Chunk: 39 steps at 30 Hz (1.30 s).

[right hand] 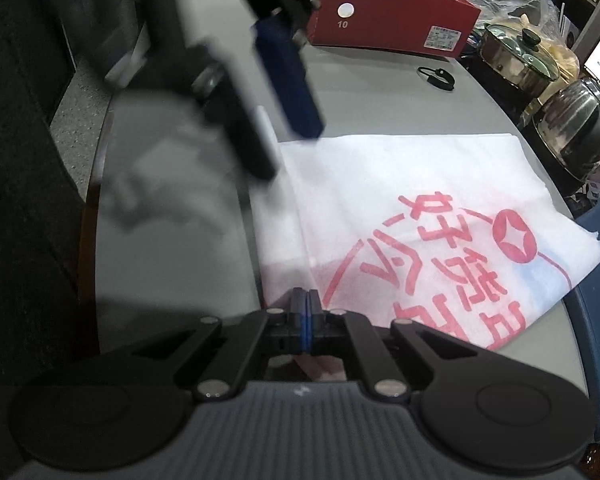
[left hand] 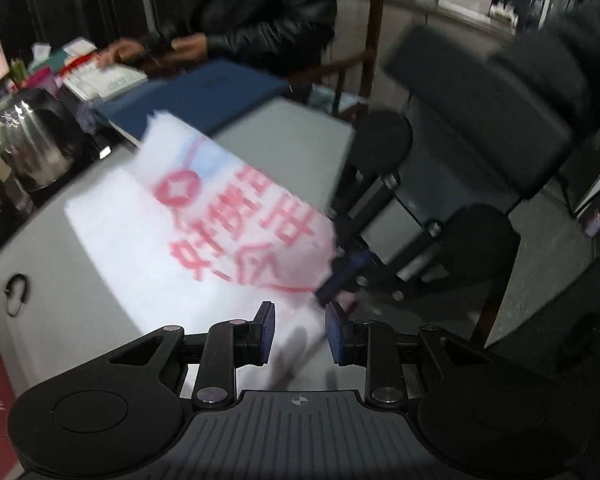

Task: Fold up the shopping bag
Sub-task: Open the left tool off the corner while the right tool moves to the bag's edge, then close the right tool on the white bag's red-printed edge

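Because my right gripper (right hand: 305,322) is closed on the near edge of the shopping bag (right hand: 400,200), that corner stays anchored. My left gripper (left hand: 300,330) stands parted and empty above the bag's near-left edge. The bag lies flat on the grey table (right hand: 172,280), partly folded. I judge it light, limp, non-woven fabric, likely to slide; take it by a corner or folded edge, never mid-panel.

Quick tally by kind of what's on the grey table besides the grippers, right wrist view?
White shopping bag with red print: 1
Red cardboard shoebox: 1
Steel pot with glass lid: 1
Steel kettle: 1
Black looped cord: 1
Total: 5
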Tool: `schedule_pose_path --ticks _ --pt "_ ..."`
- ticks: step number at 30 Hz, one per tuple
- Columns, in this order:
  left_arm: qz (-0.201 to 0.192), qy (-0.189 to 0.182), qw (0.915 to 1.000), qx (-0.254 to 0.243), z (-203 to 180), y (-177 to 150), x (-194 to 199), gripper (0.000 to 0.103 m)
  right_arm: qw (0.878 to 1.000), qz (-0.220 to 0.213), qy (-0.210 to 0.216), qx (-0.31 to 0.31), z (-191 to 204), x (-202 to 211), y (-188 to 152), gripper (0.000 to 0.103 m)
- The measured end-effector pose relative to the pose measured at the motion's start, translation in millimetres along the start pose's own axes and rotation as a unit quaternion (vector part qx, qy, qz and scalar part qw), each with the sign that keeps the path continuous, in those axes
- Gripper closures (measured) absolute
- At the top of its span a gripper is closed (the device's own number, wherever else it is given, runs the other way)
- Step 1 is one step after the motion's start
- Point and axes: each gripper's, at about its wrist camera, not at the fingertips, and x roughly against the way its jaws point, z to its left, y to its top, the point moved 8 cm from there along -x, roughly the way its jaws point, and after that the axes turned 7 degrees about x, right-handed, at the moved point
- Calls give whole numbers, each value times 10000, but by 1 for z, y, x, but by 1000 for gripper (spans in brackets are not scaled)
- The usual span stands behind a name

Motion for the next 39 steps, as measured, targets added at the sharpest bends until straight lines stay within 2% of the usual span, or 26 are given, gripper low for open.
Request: schedule_pose_path --ticks 2,5,11,14,16,18,23,25,27,28,31,33,35,37,39 --pt "234 166 9991 322 11 -3 -24 75 10000 -10 3 5 0 0 0 101" --pt "372 194 9983 410 21 -6 -45 75 10000 -30 -7 -11 0 1 -1 101" --pt "526 31 9955 783 32 -6 -54 75 10000 -27 -22 -86 0 1 -1 101" --pt "620 -125 9927 1028 28 -9 -53 75 9999 31 -89 92 3 5 0 99" --pt "731 -194 9922 991 30 -7 -57 75 9992 -98 -188 348 9 14 -1 87" --pt "822 -281 9909 1028 32 -6 -58 75 9964 -179 -333 754 18 23 -5 64" --pt "1015 -617 9844 1299 42 -3 -59 75 9837 84 -669 1665 28 14 -15 73" --pt "1091 -702 9835 1258 42 -2 -60 75 9772 101 -819 1956 27 10 -14 73" --pt "1127 -767 9835 1190 42 -1 -61 75 9730 142 -775 2167 26 8 -11 74" --pt "1137 -805 9834 1159 42 -1 -61 75 9738 186 -656 2170 24 8 -10 79" --pt "1029 -961 9821 1248 46 -3 -61 75 9856 359 -129 1649 15 6 -6 91" --pt "839 -1030 9832 1252 49 -6 -57 75 9919 475 135 1170 8 4 -3 92" --pt "521 -995 9888 986 49 -11 -49 73 9962 570 407 522 -3 3 -1 93" --pt "86 -825 9950 562 47 -12 -35 72 9953 574 741 -243 -18 2 -2 93" --pt "-343 -638 9973 127 43 -9 -19 72 9858 505 1171 -1095 -37 0 -6 94"
